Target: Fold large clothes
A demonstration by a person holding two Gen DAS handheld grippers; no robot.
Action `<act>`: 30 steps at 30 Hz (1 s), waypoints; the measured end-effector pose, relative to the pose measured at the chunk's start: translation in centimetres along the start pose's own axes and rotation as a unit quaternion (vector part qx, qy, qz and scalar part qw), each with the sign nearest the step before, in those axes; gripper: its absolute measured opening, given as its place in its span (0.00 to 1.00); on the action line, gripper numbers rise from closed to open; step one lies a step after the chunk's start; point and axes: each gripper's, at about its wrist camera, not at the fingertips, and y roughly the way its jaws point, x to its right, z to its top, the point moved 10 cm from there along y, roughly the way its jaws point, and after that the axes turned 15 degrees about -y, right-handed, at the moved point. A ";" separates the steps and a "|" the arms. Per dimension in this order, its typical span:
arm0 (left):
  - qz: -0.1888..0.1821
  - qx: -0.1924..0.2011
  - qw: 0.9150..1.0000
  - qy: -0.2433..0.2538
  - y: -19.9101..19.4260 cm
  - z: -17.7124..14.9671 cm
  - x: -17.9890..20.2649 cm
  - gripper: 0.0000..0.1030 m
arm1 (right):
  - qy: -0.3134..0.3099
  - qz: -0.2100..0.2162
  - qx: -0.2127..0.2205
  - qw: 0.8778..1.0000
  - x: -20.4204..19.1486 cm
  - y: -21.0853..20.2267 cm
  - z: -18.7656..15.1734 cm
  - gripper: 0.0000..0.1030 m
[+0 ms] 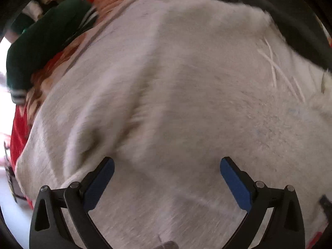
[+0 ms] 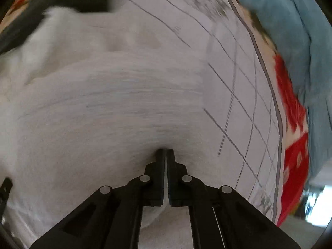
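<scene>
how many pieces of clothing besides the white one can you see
3: a green garment at upper left and a black garment at upper right of the white garment in the left view, and a blue garment at upper right in the right view. More may be hidden.

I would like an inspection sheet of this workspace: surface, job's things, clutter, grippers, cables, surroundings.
Surface: white sheet with a grid of grey lines, lying on a red patterned cloth.
Job's things: large pale grey garment, spread out and wrinkled, with white drawstrings.
Clutter: dark green garment at the left edge, black garment beyond the grey one, blue cloth to the right.
Grippers: left gripper open above the grey garment; right gripper shut, tips at the fabric, grip not certain.
Cables: nothing seen.
Surroundings: blurred, too unclear to tell.
</scene>
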 end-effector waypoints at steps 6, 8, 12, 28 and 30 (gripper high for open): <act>-0.078 -0.039 0.985 -0.145 -3.6 -0.4 -10.2 1.00 | -0.060 0.060 0.017 0.996 -4.5 -5.6 -3.2 0.65; -0.079 -0.057 0.974 -0.203 -3.5 -1.7 -15.3 1.00 | -0.076 0.082 0.026 0.993 -7.0 -7.7 -4.0 0.65; -0.072 -0.082 0.934 -0.341 -2.1 -5.6 -24.6 1.00 | -0.110 0.119 0.019 0.987 -14.8 -10.1 -7.5 0.65; -0.065 -0.020 0.860 -0.506 3.5 -1.6 -37.5 0.32 | -0.200 0.100 0.025 0.974 -32.2 -12.0 -14.6 0.65; -0.067 -0.013 0.860 -0.506 3.6 0.1 -37.7 0.20 | -0.196 0.096 0.024 0.976 -32.5 -11.6 -14.4 0.65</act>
